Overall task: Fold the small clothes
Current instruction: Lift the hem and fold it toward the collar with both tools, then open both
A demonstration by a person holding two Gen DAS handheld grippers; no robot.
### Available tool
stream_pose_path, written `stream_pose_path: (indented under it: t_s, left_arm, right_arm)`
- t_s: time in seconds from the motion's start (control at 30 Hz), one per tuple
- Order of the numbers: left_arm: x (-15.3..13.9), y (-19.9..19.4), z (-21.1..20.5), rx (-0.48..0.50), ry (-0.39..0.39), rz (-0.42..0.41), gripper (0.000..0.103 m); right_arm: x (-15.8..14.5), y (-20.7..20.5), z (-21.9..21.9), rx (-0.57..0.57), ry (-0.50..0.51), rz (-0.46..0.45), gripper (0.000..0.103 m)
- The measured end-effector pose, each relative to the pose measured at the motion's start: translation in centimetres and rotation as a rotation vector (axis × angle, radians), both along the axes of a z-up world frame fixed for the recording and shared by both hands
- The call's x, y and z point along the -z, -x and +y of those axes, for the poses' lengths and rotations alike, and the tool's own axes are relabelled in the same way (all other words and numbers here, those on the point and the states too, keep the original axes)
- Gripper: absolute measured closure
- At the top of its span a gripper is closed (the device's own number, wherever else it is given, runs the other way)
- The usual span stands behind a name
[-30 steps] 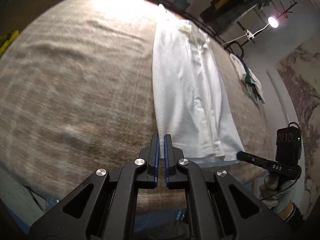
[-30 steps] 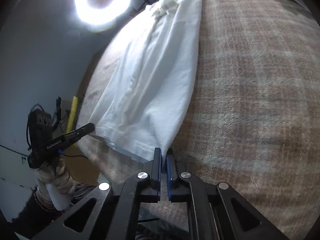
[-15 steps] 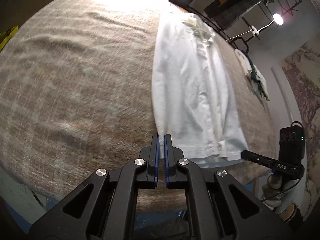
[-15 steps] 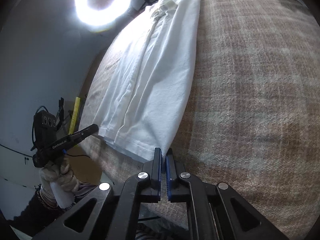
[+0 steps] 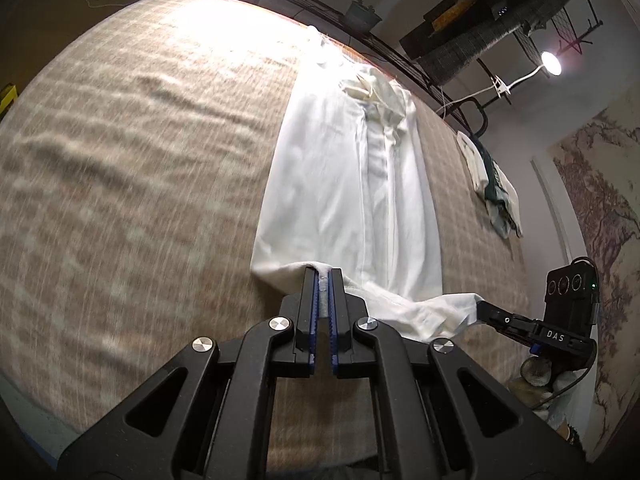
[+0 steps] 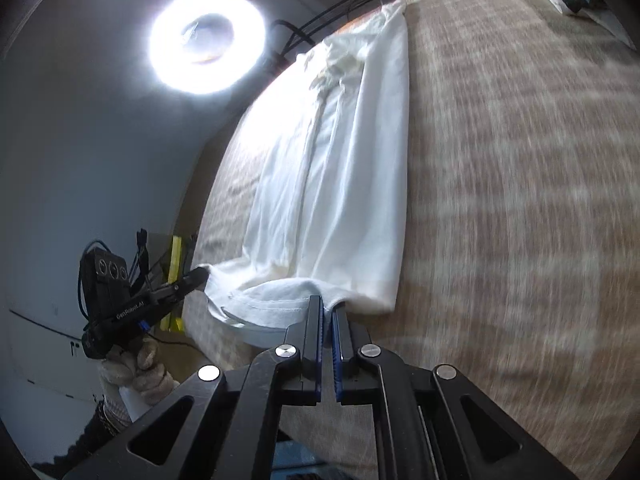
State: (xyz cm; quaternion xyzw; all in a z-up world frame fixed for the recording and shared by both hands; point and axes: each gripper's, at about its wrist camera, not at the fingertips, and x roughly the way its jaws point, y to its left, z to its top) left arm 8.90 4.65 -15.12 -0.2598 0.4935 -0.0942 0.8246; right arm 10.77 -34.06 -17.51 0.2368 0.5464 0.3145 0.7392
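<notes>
A white garment [image 5: 352,184] lies lengthwise on the plaid-covered table [image 5: 140,184], folded into a long narrow strip with its collar at the far end. My left gripper [image 5: 323,276] is shut on the hem's left corner. My right gripper [image 6: 327,306] is shut on the hem's right corner; it also shows in the left wrist view [image 5: 482,306]. The hem [image 6: 272,300] is lifted off the table and curls forward over the garment [image 6: 336,184] between the two grippers. The left gripper also shows in the right wrist view [image 6: 200,274].
A small pile of white and dark green clothes [image 5: 494,188] lies at the table's right edge. A ring light [image 6: 206,40] shines beyond the far end. A metal rack [image 5: 460,76] and clip lamp [image 5: 550,64] stand behind the table. The table's near edge is just below the grippers.
Both grippers have lifted the hem and carried it forward over the garment towards the collar. The bottom edge, flat before, now curls up off the table.
</notes>
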Motion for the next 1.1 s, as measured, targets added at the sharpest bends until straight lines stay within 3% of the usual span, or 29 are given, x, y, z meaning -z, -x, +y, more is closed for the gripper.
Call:
stream_pose_path:
  t_s: [0.43, 0.73, 0.8, 0.87, 0.93, 1.1]
  left_arm:
    - [0.6, -8.5, 0.0, -0.034, -0.035, -0.003, 0.101]
    - [1.8, -9.3, 0.1, -0.039, -0.087, 0.013, 0.101]
    - [1.6, -9.3, 0.3, -0.044, -0.098, 0.014, 0.094]
    - [1.0, -9.0, 0.5, -0.050, -0.120, -0.011, 0.073]
    - [0.2, -8.5, 0.4, -0.039, -0.147, -0.047, 0.072]
    - [-0.1, -7.1, -1.6, 0.094, -0.217, -0.074, 0.072]
  right_arm:
    - [0.0, -8.5, 0.0, 0.091, -0.019, 0.001, 0.102]
    - [1.6, -10.9, 0.5, 0.109, 0.002, 0.029, 0.101]
    - [1.5, -11.3, 0.6, 0.109, 0.023, 0.016, 0.086]
    - [1.2, -11.4, 0.9, 0.104, 0.068, -0.003, 0.065]
    - [0.5, -11.1, 1.0, 0.101, 0.093, -0.040, 0.067]
    - [-0.8, -9.8, 2.0, -0.018, 0.120, -0.126, 0.082]
